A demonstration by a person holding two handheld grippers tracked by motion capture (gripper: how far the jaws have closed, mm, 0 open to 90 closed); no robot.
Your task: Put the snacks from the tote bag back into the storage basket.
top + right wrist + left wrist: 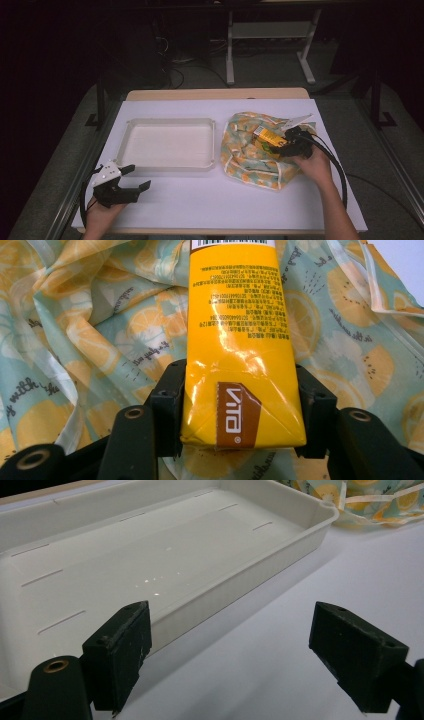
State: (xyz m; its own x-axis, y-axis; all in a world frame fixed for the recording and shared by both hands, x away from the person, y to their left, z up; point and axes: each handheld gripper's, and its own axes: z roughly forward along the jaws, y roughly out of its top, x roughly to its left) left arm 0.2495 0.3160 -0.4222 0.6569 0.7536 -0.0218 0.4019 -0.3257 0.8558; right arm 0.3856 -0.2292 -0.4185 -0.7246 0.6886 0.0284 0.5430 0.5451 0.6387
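On the white tabletop (225, 200) a shallow white tray (131, 131) sits left of centre, and just to its right lies a crumpled bag (245, 155) of thin fabric printed with lemon slices on pale green, trimmed with a cream strap. The right tool (283, 146), held in the person's right hand (314, 165), is over the bag with its two black jaws closed on the short end of a yellow drink carton (266, 136). In the right gripper view the carton (240, 340) runs straight away from the camera, its folded bottom flap with a brown "ViTa" label facing the lens, small print along its side and a barcode at the far end; one jaw presses each long side of the carton near that bottom end, and the lemon-print bag (75, 330) spreads beneath and around it. From the high view it is not clear whether the carton rests on the fabric or is lifted just above it. The left tool (134, 179) is in the person's left hand (102, 212) near the front left corner of the tabletop, just in front of the tray's near rim, its jaws spread wide with nothing between them. In the left gripper view the tray (280, 545) is bare inside, with the bag's (370, 500) edge visible beyond its far corner.
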